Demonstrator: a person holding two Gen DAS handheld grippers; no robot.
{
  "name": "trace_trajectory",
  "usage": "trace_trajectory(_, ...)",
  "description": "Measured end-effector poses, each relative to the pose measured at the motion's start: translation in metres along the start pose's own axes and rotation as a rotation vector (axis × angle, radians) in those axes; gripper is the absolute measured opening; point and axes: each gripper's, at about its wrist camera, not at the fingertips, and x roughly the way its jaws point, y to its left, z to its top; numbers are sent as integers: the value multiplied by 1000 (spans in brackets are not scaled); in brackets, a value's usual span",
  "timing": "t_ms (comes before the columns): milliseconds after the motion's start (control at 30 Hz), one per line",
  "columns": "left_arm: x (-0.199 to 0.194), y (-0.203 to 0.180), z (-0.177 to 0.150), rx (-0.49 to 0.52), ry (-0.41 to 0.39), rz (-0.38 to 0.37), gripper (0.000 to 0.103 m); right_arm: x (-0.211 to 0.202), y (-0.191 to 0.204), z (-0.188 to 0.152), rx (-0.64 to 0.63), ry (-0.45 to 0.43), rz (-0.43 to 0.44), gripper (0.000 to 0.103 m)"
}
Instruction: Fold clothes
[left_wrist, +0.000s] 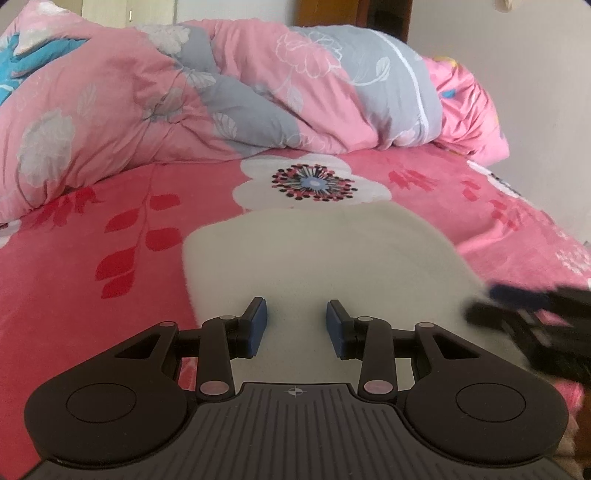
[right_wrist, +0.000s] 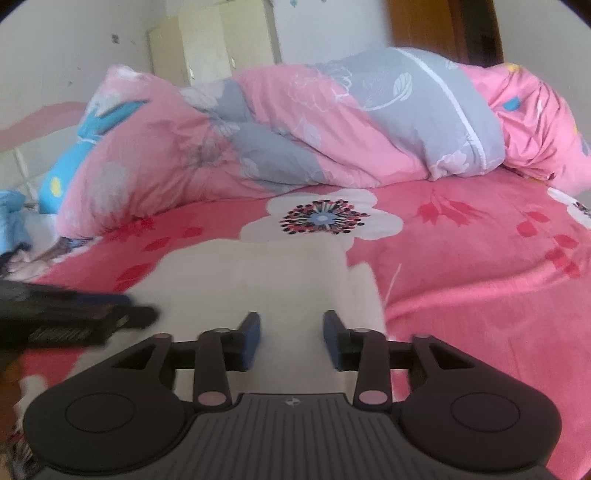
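1. A cream-white garment (left_wrist: 325, 266) of soft, fleecy cloth is lying flat on the pink floral bedspread (left_wrist: 92, 314).
2. It is sitting folded into a compact, roughly rectangular shape, its surface smooth and plain.
3. Its far edge is lying just short of the big white flower print (right_wrist: 321, 218).
4. In the right wrist view its right edge (right_wrist: 369, 291) is showing doubled layers.

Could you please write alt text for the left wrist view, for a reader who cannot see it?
The left claw hangs open, nothing between its blue pads, over a cream garment lying flat on a pink floral bedsheet. The right claw enters blurred at the right edge, over the garment's side. A rumpled pink and grey duvet is heaped behind.
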Motion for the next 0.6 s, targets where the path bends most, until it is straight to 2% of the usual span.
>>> trace_trajectory(100, -1, 0, -3, 17, -20, -7, 37, -33, 2, -27, -16, -29, -24, 43)
trace_trajectory(133, -2, 0, -4, 23, -26, -9, 37, -43, 0, -35, -5, -25, -24, 47)
trace_trajectory(200, -2, 1, -4, 21, -29, -14, 37, -60, -10, -50, 75, -16, 13, 47)
trace_trajectory(300, -3, 1, -4, 20, -35, -10, 39, -84, -25, -54, 150, -59, 51, 48)
trace_trajectory(367, -3, 0, -2, 19, -38, 16, 46, -97, -35, -54, 192, -91, 74, 48)
trace_trajectory(433, -3, -2, 1, 22, -41, 52, 61, -96, -47, -51, 229, -91, 102, 48)
trace_trajectory(600, -1, 3, 5, 7, -44, 111, 65, -84, -68, -56, 316, -71, 194, 48)
